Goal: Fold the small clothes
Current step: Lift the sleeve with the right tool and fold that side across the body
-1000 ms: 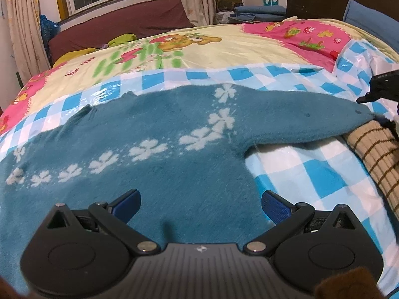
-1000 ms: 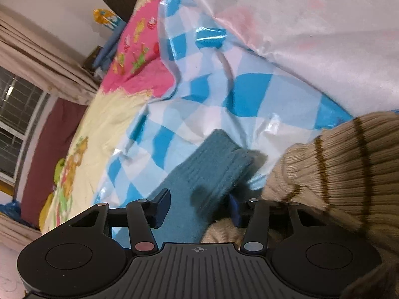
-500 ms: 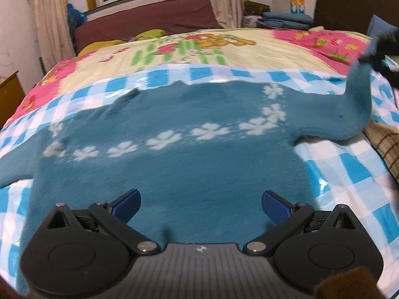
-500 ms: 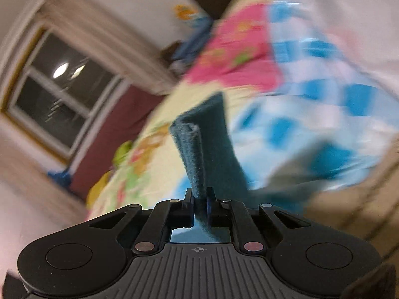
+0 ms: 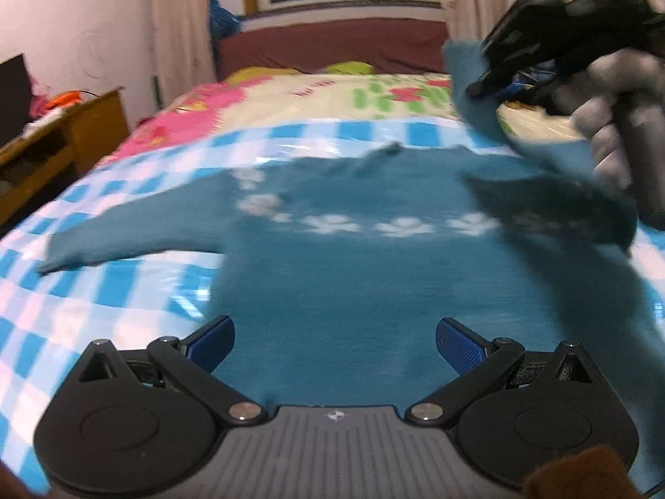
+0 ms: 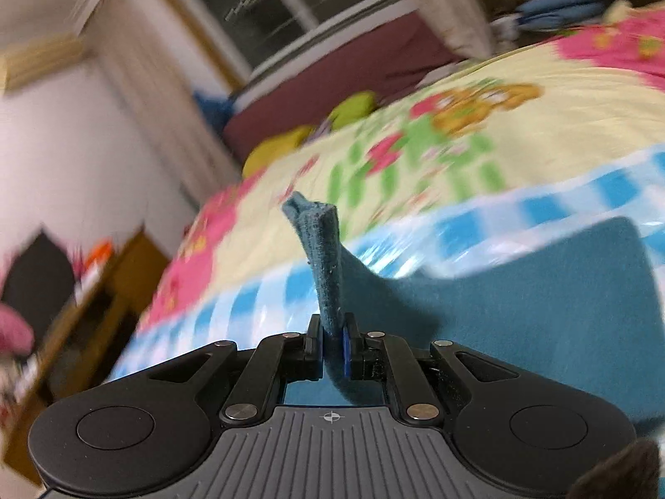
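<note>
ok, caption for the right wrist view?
Right gripper shut on the teal sweater's sleeve cuff, lifted above the checked bed cover.

Warm indoor lighting; window dark, with lamp reflections in its panes. Glare on the glossy checked sheet; dark shadow across the teal sweater at right. Motion blur throughout, heavy fisheye bending, black corner vignettes.
</note>
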A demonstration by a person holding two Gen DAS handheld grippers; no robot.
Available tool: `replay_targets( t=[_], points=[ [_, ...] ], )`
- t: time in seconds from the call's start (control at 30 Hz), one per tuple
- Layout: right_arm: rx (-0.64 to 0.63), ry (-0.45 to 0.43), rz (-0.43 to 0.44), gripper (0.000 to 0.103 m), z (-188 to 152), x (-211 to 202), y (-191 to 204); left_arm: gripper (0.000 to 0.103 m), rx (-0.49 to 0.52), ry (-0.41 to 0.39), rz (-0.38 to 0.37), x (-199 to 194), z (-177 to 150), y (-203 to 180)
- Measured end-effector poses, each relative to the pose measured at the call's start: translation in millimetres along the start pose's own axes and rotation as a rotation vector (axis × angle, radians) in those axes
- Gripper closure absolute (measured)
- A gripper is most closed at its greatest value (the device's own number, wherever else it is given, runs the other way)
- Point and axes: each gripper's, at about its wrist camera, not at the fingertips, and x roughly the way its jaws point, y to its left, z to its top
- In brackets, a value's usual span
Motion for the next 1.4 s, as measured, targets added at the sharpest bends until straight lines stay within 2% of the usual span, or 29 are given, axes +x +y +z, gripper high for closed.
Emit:
replay_targets(
  t=[0.1,0.2,0.37,0.5,0.7,0.8,0.93,1.0,1.03,1.27,1.4],
  points=[
    [-0.074,0.062,-0.018,0.094,-27,31,29,0.0,-0.034,0.004,0.016,3,-7,19],
    [-0.181,0.11,-0.078,0.093,-55,58,52,0.0,-0.054,0.015,0.024,6,-16,34],
    [-0.296,0.199,-0.128,0.086,-88,76,60,0.0,-0.089,0.023,0.011,11,-24,49],
    [-0.351,0.183,-0.142,0.086,-96,70,67,0.0,-0.12,0.009,-0.009,10,-24,57],
    [-0.463,0.15,-0.208,0.088,-104,74,90,0.0,-0.135,-0.016,-0.016,2,-25,63],
    [-0.462,0.132,-0.235,0.088,-104,77,96,0.0,-0.142,-0.017,-0.012,1,-26,65],
    [-0.465,0.17,-0.248,0.084,-106,83,99,0.0,-0.151,-0.033,-0.006,-2,-25,69],
    [-0.454,0.198,-0.219,0.074,-104,80,101,0.0,-0.168,-0.039,0.001,-3,-24,74],
    [-0.454,0.201,-0.195,0.072,-103,76,105,0.0,-0.177,-0.042,0.008,-4,-23,77],
    [-0.524,0.216,-0.007,0.072,-108,63,160,0.0,-0.262,-0.067,0.087,-12,-20,119],
    [-0.601,0.244,0.121,0.072,-124,71,212,0.0,-0.343,-0.087,0.186,-17,-23,153]
  ],
)
